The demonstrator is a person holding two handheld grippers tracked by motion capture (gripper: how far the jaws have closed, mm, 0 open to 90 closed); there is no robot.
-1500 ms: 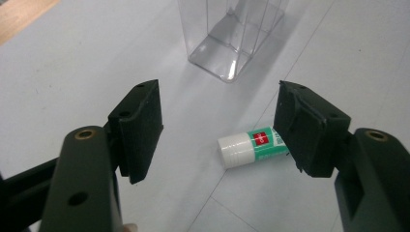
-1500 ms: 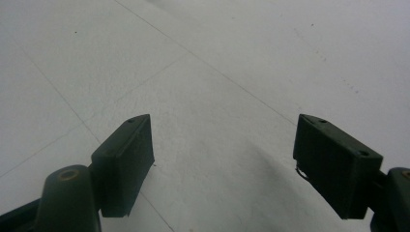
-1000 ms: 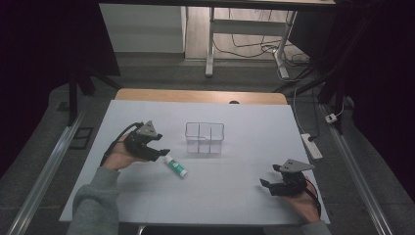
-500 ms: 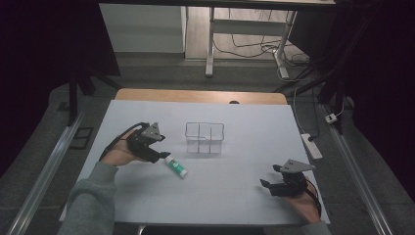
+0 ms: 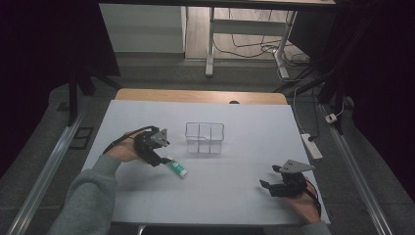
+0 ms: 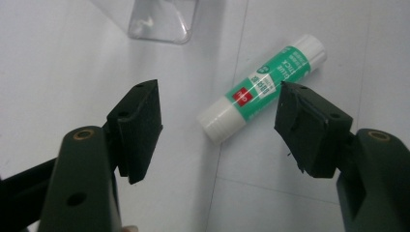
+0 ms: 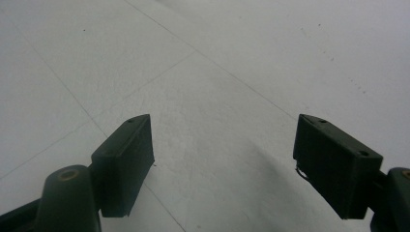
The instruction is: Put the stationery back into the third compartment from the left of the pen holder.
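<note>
Two open grippers, one glue stick, one clear organizer on a white worktop (image 5: 235, 196)

High view: the left gripper (image 5: 159, 155) sits just beside the glue stick (image 5: 176, 168), which lies flat in front of the clear organizer (image 5: 204, 138), long axis slanting from upper left to lower right; the right gripper (image 5: 270, 184) rests well apart at the worktop's near right. Left gripper view: jaws spread wide, the glue stick (image 6: 261, 88) lying between them untouched, green label with a red square, print too small to read, cap toward the camera. Right gripper view: jaws wide apart over bare worktop, holding nothing
</note>
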